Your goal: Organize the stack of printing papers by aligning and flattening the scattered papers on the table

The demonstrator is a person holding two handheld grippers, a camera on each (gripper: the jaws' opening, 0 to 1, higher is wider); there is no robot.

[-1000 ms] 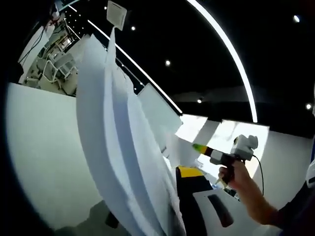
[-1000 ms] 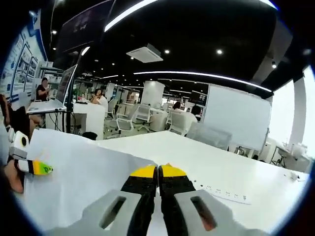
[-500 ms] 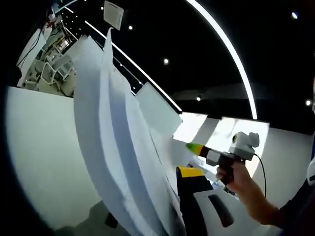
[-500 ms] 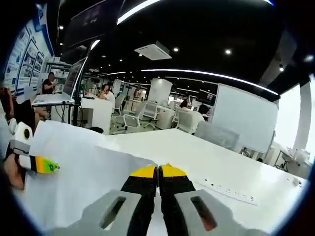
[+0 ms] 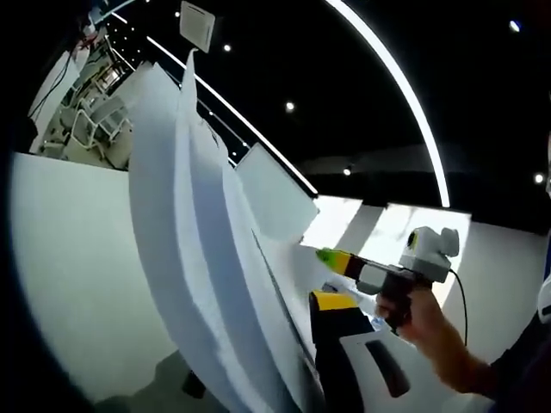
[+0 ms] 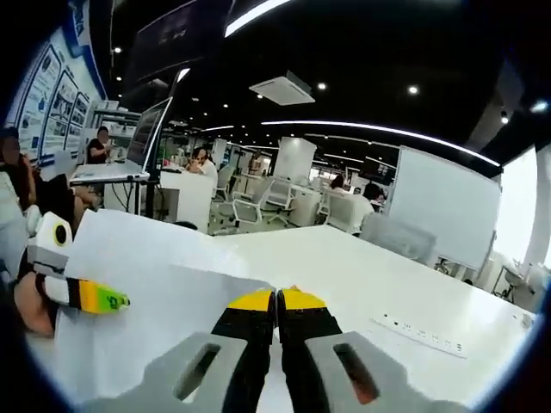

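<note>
In the left gripper view, the stack of papers [image 5: 215,284] stands on edge, long axis running up the frame, hiding all but one yellow-tipped jaw of the left gripper [image 5: 331,303], clamped on it. The right gripper [image 6: 276,299] shows jaws pressed together above the white table [image 6: 413,292], papers spreading leftward.

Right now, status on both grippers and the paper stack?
Left gripper clamped on the fanned white paper stack, held upright. Right gripper shut at the sheets' edge. White table beyond.
</note>
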